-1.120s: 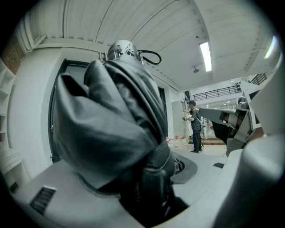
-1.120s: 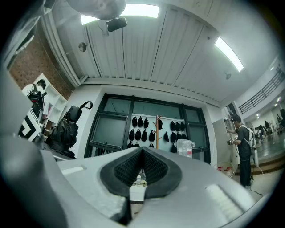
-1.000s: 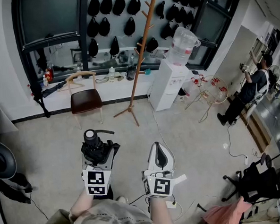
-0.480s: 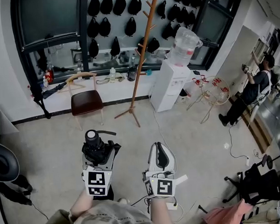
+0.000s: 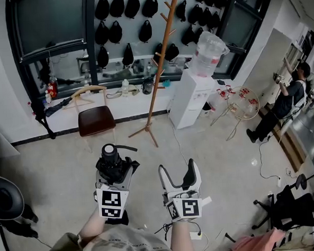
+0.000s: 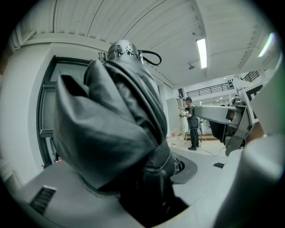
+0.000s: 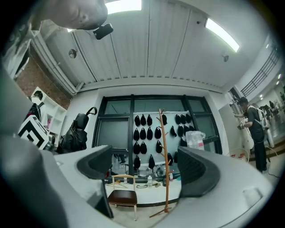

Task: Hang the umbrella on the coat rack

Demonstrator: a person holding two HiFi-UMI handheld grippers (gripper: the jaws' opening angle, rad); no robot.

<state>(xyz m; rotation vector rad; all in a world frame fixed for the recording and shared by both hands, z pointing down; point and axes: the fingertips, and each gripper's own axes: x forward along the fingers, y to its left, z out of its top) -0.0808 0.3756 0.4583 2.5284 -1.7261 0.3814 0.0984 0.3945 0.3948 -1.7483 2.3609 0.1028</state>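
Head view: left gripper (image 5: 116,171) clenched on folded umbrella (image 5: 110,151), strap (image 5: 127,147) up; right gripper (image 5: 180,175) jaws just opened, nothing between; coat rack (image 5: 161,58) well ahead: step closer, raise strap onto it

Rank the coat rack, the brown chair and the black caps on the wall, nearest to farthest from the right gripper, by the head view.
1. Coat rack, on the floor ahead of the right gripper, whose jaws have just opened with nothing between them.
2. Brown chair, further left, against the ledge.
3. Black caps, on the wall behind both.
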